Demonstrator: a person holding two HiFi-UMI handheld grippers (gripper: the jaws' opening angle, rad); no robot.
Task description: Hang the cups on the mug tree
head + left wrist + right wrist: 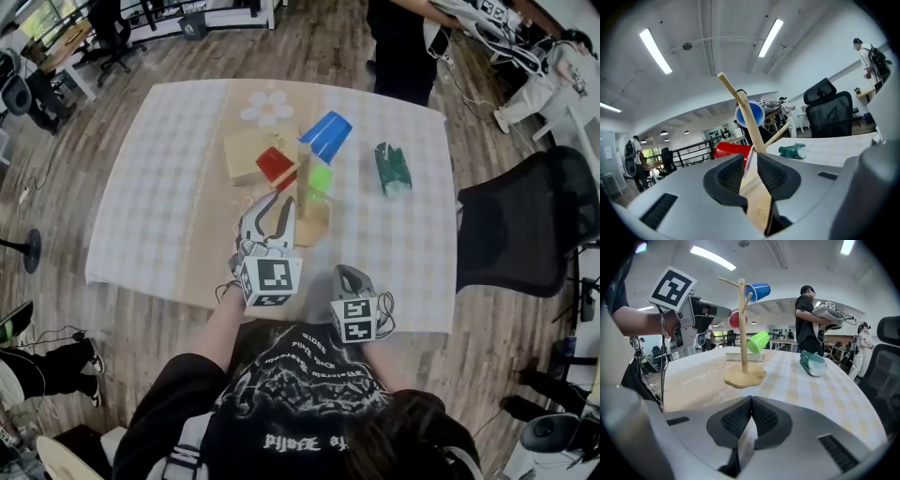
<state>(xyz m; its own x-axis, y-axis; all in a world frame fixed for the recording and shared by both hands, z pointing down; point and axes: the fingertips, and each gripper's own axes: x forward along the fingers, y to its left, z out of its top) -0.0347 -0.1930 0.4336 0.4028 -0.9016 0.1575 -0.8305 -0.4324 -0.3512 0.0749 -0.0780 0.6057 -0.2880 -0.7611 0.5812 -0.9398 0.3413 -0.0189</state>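
A wooden mug tree (312, 223) (742, 324) stands mid-table with a blue cup (326, 134) (757, 290), a red cup (276, 165) (735, 319) and a green cup (321, 176) (757, 341) on its pegs. My left gripper (272, 211) (750, 160) is raised just short of the red cup (731, 150). Its jaws stand apart, nothing is gripped, and the tree's trunk (747, 117) shows through the gap. My right gripper (349, 277) (751, 401) is shut and empty near the table's front edge.
A teal crumpled object (392, 169) (813, 363) lies to the right of the tree. A flat wooden box (246, 150) sits behind the tree. A black office chair (525, 225) stands at the right table edge and a person (403, 47) at the far side.
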